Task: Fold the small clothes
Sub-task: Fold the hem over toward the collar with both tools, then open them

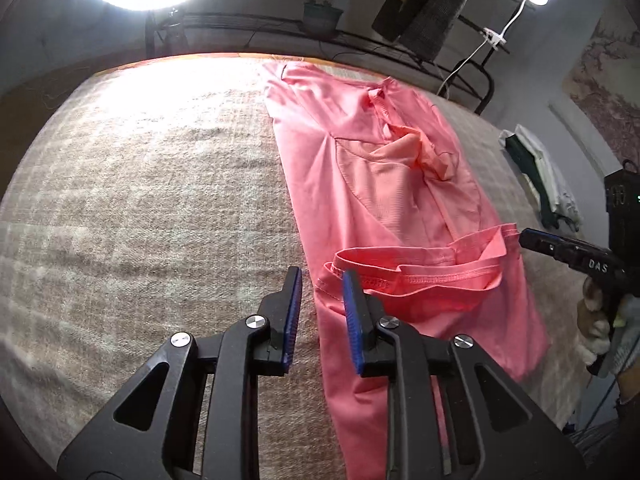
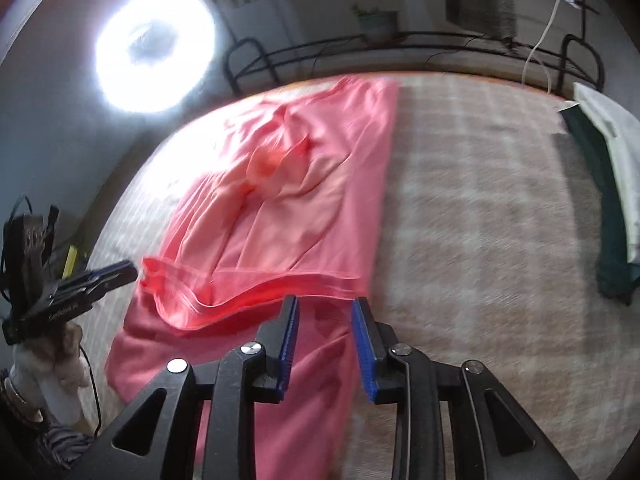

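A pink garment [image 1: 384, 184] lies lengthwise on a beige woven blanket [image 1: 152, 184], its near hem [image 1: 416, 276] folded back over the body in a loose band. My left gripper [image 1: 322, 272] hovers open at the hem's left corner, nothing pressed between its blue pads. In the right wrist view the same garment [image 2: 304, 208] spreads ahead, and my right gripper [image 2: 326, 299] stands open just above the hem's right end [image 2: 320, 280], gripping nothing. Each gripper shows in the other's view: the right gripper [image 1: 532, 238] beside the hem's right corner, the left gripper [image 2: 120, 270] at its left corner.
A dark green and white pile of clothes [image 1: 540, 184] lies at the blanket's right edge [image 2: 608, 200]. A black metal rail [image 2: 400, 40] runs along the far side. A bright ring light [image 2: 154, 48] glares at the back left. Gloved hands [image 1: 600, 328] hold the grippers.
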Demonstrator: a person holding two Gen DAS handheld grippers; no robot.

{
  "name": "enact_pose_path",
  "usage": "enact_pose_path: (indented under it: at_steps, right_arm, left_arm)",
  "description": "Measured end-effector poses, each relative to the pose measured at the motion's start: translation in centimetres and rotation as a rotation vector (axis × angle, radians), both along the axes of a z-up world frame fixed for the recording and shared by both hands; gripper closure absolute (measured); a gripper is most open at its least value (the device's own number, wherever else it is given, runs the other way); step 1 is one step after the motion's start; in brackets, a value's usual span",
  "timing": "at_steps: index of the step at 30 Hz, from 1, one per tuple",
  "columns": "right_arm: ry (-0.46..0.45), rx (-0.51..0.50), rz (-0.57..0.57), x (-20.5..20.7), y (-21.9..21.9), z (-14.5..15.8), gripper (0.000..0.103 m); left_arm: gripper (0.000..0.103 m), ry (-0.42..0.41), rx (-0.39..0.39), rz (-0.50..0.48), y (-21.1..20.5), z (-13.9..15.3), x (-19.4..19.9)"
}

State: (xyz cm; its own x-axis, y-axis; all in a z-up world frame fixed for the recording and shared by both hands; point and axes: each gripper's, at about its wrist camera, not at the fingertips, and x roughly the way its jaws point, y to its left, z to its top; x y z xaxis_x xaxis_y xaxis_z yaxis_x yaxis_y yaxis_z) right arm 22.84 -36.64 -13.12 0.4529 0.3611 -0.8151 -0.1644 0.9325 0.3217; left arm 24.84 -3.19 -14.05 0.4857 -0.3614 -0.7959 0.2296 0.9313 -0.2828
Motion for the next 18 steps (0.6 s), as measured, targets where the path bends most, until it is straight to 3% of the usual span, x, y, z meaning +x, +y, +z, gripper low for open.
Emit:
enact_pose_path:
  at_steps: [11, 17, 18]
  right_arm:
    - [-0.013, 0.012, 0.040, 0.5, 0.0, -0.5, 0.071]
    - [-0.002, -0.002, 0.051, 1.3, 0.7, -1.3, 0.072]
    - [0.000, -0.001, 0.051, 1.3, 0.8, -1.4, 0.073]
  left_arm:
    - [0.080, -0.033, 0.069, -0.124, -2.8, -0.7, -0.5]
    - [0.080, -0.028, 0.077, -0.090, -2.4, -1.4, 0.4]
    - [0.093, -0.029, 0.074, -0.096, -2.5, -1.4, 0.5]
